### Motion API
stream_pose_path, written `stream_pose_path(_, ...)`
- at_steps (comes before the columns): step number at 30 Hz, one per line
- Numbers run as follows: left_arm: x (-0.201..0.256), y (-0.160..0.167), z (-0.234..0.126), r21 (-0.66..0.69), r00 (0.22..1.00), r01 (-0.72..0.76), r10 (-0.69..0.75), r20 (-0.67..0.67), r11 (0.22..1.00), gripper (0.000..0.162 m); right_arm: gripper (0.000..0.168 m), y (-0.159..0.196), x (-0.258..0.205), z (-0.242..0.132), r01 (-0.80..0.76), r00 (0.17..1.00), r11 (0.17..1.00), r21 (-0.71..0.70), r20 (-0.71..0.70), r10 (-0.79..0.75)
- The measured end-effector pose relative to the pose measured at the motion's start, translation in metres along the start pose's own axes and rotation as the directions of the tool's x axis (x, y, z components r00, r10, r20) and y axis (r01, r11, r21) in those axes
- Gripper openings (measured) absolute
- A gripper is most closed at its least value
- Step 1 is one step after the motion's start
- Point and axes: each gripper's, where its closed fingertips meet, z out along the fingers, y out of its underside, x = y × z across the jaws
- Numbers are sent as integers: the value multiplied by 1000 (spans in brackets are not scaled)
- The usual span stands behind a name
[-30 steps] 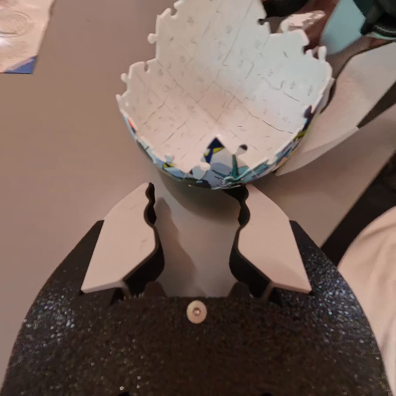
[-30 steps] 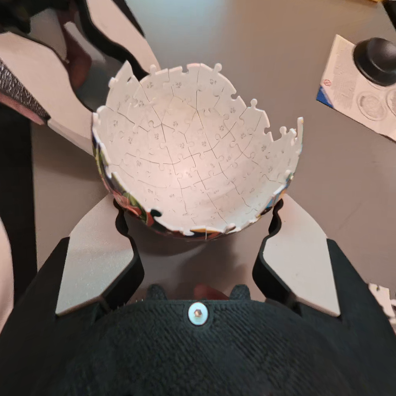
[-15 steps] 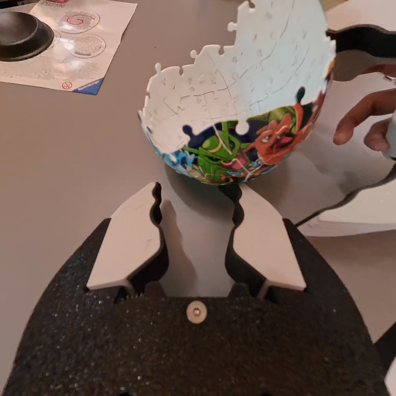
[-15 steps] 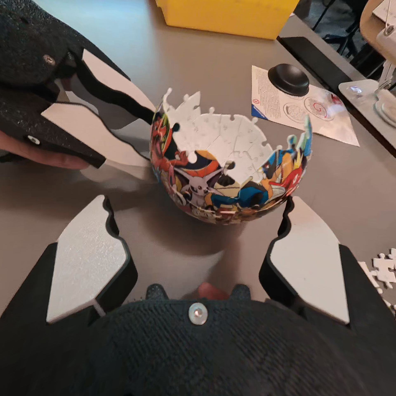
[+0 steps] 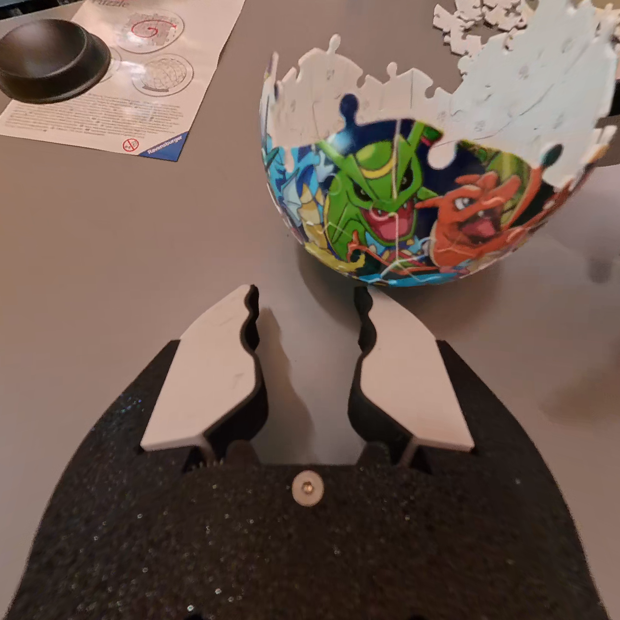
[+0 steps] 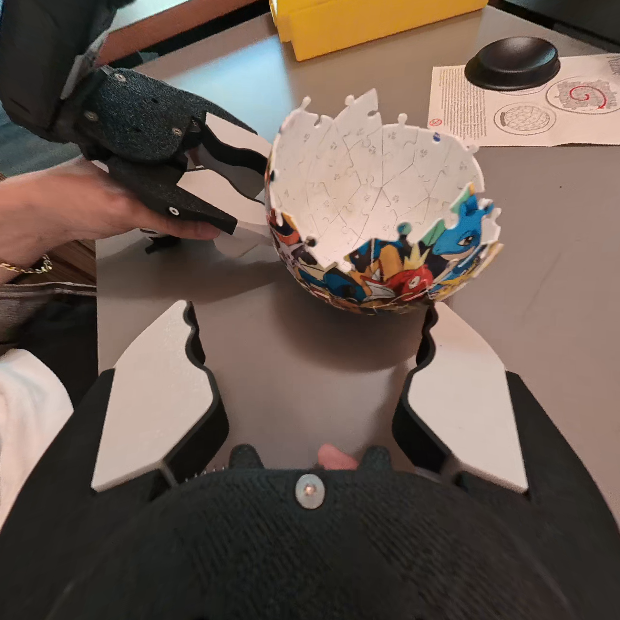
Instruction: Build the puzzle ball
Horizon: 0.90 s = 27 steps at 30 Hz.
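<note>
The puzzle ball (image 5: 419,188) is a half-built shell, white inside and printed with colourful cartoon creatures outside. It rests open side up on the grey table (image 5: 117,251). My left gripper (image 5: 307,292) is partly open and empty, its right fingertip just under the shell's near lower edge. In the right wrist view the shell (image 6: 379,214) stands just beyond my right gripper (image 6: 310,307), which is wide open and empty, its right fingertip close under the shell. The left gripper (image 6: 265,198) shows there at the shell's left side; I cannot tell if it touches.
A black round stand (image 5: 50,60) sits on a printed paper sheet (image 5: 161,110) at the far left. Loose white puzzle pieces (image 5: 476,20) lie behind the shell. A yellow box (image 6: 369,23) stands at the back. The table's edge (image 6: 97,268) runs near the left hand.
Both views have dropped from looking down into the shell to seeing its printed side. The right gripper has drawn back from around the shell. The left gripper's gap has narrowed a little.
</note>
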Motion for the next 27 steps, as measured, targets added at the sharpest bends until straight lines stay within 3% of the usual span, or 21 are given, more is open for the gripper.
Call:
stream_pose_path(7, -7, 3, -8, 9, 998, -22, 22, 57, 1000, 59, 109, 8, 5, -7, 16, 1000, 999, -39, 19, -15)
stream_pose_path(13, -9, 8, -26, 60, 992, -72, 65, 110, 996, 59, 104, 16, 28, -20, 44, 998, 998, -52, -39, -46)
stream_pose_path(17, -20, 12, -41, 77, 960, -175, 153, 233, 982, 58, 103, 21, 33, -9, 87, 993, 994, -59, -70, -91)
stream_pose_path(23, -31, 4, -66, 168, 874, -284, 183, 450, 944, 50, 99, 41, 57, -6, 245, 938, 947, -205, -196, -285)
stream_pose_path(27, -37, 19, -49, 50, 922, -219, 190, 337, 974, 58, 85, 47, 83, -18, 215, 903, 946, -241, -319, -287)
